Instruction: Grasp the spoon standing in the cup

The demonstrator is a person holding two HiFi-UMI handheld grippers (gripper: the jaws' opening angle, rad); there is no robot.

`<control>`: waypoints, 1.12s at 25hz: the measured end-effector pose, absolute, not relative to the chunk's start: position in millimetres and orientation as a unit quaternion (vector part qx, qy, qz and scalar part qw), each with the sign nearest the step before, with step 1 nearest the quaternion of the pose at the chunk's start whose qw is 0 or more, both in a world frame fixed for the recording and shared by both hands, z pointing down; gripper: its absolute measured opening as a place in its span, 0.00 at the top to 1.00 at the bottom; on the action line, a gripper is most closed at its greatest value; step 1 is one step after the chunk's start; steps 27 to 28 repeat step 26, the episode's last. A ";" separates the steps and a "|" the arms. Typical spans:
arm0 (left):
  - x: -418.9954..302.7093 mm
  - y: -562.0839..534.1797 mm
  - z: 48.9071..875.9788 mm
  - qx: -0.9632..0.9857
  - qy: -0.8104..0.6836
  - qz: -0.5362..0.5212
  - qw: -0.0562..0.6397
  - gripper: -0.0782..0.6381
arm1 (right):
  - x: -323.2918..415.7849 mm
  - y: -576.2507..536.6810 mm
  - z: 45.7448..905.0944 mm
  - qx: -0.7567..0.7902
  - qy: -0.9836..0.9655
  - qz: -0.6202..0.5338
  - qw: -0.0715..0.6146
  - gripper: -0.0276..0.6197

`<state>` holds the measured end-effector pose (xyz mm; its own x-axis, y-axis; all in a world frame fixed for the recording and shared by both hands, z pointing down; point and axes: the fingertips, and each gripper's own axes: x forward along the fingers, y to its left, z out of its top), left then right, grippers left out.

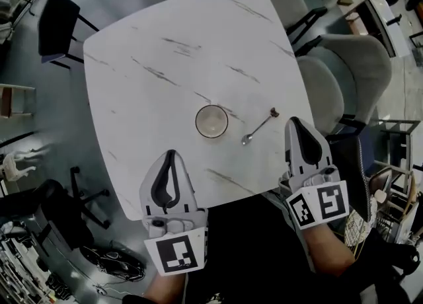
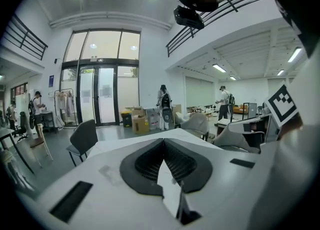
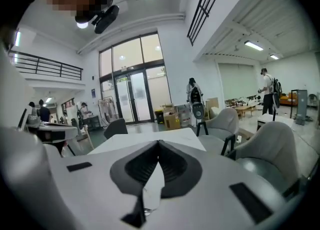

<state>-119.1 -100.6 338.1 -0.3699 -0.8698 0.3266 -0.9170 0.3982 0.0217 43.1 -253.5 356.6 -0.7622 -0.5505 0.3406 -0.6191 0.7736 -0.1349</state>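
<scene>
The spoon (image 1: 259, 126) lies flat on the table (image 1: 165, 51), at three o'clock from the cup (image 1: 211, 121). The left gripper (image 1: 171, 156) at seven o'clock and the right gripper (image 1: 294, 124) past the spoon are both closed tight and empty.

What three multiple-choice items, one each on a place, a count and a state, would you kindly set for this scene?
1. Where is the spoon? A. In the cup. B. Flat on the table, right of the cup. C. On a chair.
2. How many cups are on the table? A. One. B. Two. C. Three.
3. How are the right hand-held gripper's jaws? A. Wide apart. B. Shut on the spoon. C. Shut, empty.
Answers: 1 B, it lies beside the cup; 2 A, only one shows; 3 C, tips meet, nothing between.
</scene>
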 end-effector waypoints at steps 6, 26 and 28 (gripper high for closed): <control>-104.3 -78.1 298.6 0.537 -0.835 0.075 0.096 0.88 | 64.3 -228.3 306.3 0.295 -0.946 0.064 0.118 0.86; -93.2 -64.8 269.4 0.529 -0.844 0.067 0.064 0.88 | 68.7 -213.2 284.3 0.291 -0.953 0.048 0.070 0.86; -93.2 -64.8 269.4 0.529 -0.844 0.067 0.064 0.88 | 68.7 -213.2 284.3 0.291 -0.953 0.048 0.070 0.86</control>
